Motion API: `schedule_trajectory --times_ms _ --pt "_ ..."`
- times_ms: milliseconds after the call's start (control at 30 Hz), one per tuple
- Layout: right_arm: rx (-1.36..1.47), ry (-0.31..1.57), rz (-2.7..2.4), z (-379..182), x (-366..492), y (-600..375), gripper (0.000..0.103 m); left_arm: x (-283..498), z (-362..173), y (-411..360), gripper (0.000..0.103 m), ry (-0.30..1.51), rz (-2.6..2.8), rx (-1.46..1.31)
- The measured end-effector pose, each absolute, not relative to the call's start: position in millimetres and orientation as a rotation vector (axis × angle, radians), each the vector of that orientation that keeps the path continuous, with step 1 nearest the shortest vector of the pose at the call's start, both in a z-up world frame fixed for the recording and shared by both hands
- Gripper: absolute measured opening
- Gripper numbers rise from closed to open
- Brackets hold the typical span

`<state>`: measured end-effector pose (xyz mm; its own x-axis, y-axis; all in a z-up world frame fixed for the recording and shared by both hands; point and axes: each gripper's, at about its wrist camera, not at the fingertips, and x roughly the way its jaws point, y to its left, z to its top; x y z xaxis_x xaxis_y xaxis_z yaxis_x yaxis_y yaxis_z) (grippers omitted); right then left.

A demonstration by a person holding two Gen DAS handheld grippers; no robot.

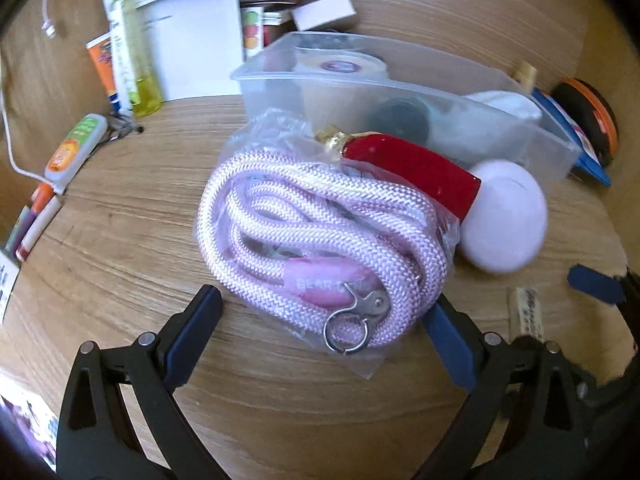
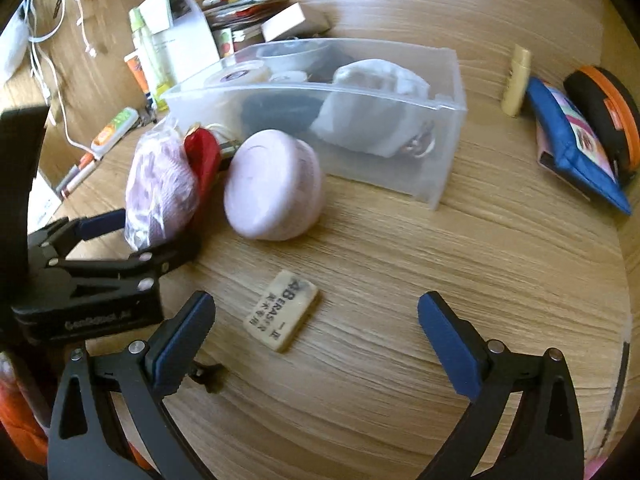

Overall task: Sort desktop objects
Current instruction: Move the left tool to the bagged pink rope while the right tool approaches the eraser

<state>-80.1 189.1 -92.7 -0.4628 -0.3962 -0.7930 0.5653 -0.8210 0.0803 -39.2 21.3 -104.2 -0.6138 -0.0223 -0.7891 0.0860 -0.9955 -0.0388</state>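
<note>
So the left gripper (image 1: 324, 320) is spread wide, and the near end of the bagged rope (image 1: 320, 236) is already sitting between its pads, though no squeeze can be made out yet, so nothing counts as held. The right gripper (image 2: 316, 320) is gaping just as wide, with the eraser (image 2: 282, 310) lying flat on the desk (image 2: 440, 264) between the two pads, apart from both. Looks like the reach-and-line-up step of the sort is what's being done here, one item per claw, with the clear bin (image 2: 444, 128) probably meant as the drop spot since it's already holding a white pouch, tape rolls and something dark. For the next move, both claws would need to be lowered and closed: the eraser's long axis runs diagonally, from near-left to far-right in the right wrist view, so the pads get neither axis squarely and a bit of wrist roll would be wanted for a clean pinch. The rope coil is stretched away from the left claw toward the bin, metal clasp end nearest, and the slippery plastic bag could be grabbed instead of the rope. A red pouch (image 1: 412, 168) is resting on the coil's far end, and a round pink case (image 2: 274, 186) is parked just beside it, near the bin's front wall.
</note>
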Motion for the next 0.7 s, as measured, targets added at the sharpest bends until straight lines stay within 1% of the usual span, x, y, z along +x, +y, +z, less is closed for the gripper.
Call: schedule_trajectory --times_ms 33,100,133,167,233,300,367,467,567,700 --pt "1.157 0.271 -2.276 -93 -80 188 0.095 -39 -104 19 0.099 0.122 -2.76 1.335" --pt "1.161 0.3 -2.266 -95 -79 183 0.083 -38 -104 12 0.098 0.158 -2.756 1.315" --pt "1.174 0.309 -2.258 -97 -79 181 0.08 -37 -103 8 0.095 0.176 -2.759 1.309" --pt "1.164 0.336 -2.279 -97 -78 179 0.076 -36 -102 4 0.088 0.191 -2.768 1.307" --pt "1.16 0.354 -2.284 -98 -77 177 0.072 -34 -100 -2 0.081 0.201 -2.773 1.311" --pt "1.154 0.366 -2.294 -97 -75 175 0.063 -31 -98 -9 0.075 0.224 -2.779 1.314" --pt "1.152 0.373 -2.292 -95 -74 175 0.058 -28 -97 -16 0.06 0.221 -2.786 1.323" --pt "1.155 0.373 -2.297 -93 -72 177 0.053 -20 -94 -28 0.052 0.215 -2.788 1.332" --pt "1.161 0.368 -2.301 -91 -71 181 0.047 -11 -91 -45 0.052 0.245 -2.796 1.342" --pt "1.171 0.36 -2.309 -89 -70 187 0.045 4 -87 -63 0.051 0.213 -2.792 1.333"
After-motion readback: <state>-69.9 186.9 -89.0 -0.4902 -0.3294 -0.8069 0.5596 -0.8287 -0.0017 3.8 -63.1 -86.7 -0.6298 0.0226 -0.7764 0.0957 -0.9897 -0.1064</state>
